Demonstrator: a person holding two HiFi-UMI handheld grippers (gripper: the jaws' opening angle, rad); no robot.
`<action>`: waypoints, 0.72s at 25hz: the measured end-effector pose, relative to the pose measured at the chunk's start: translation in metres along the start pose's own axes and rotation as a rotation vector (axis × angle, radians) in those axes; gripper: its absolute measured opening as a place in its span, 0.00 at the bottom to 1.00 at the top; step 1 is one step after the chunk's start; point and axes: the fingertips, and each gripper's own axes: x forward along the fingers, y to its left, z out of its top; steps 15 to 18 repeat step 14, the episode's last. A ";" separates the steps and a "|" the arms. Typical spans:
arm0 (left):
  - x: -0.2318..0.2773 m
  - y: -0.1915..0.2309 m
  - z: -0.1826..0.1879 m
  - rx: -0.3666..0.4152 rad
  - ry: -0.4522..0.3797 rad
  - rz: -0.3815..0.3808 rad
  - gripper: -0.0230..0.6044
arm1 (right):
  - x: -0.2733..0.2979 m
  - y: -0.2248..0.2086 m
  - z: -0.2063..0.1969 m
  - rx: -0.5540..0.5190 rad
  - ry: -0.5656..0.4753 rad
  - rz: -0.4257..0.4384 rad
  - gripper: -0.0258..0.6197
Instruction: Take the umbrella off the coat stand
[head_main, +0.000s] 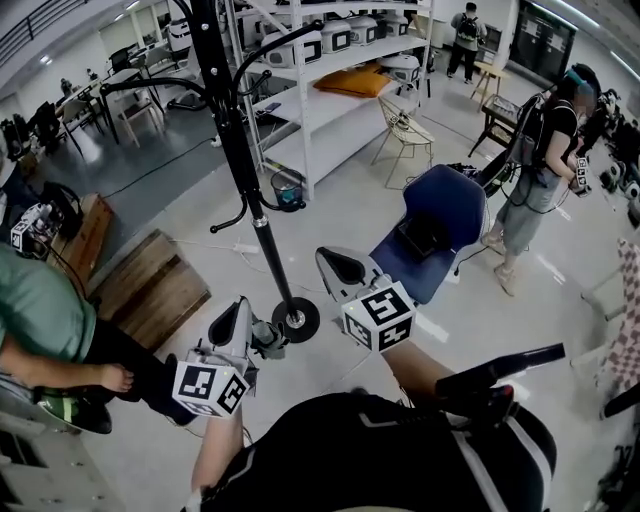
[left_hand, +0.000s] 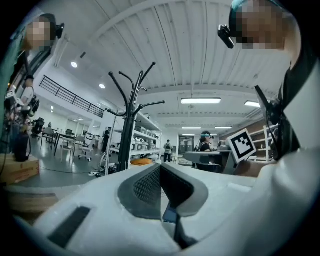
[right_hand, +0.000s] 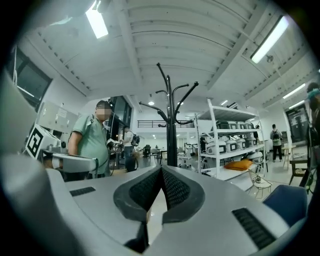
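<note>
- Left gripper, lower centre: jaws clenched, empty.
- Right gripper, centre: jaws clenched, empty.
- Stand rises from centre to top, with its base between the grippers.

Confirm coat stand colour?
The coat stand is black, pole to base; clearest in the head view.

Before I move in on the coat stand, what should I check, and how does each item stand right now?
1. Umbrella hanging on the tall black metal coat stand: not ok, the hooks in view look bare.
2. Left tool open for a grasp: not ok, jaws together, nothing between them.
3. Right tool open: not ok, jaws together, nothing between them.
4. Both tools facing the stand: ok.
5. Person in green shirt clear of the stand: cannot tell.
</note>
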 end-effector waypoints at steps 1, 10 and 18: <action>0.003 0.002 -0.003 0.002 -0.005 -0.004 0.05 | 0.002 -0.003 -0.001 -0.004 0.007 0.007 0.04; 0.010 0.006 0.013 0.014 -0.007 -0.033 0.05 | 0.016 0.002 0.001 -0.035 0.008 0.040 0.04; 0.008 0.002 0.008 0.012 -0.008 -0.044 0.05 | 0.013 -0.002 -0.004 -0.032 0.011 0.032 0.04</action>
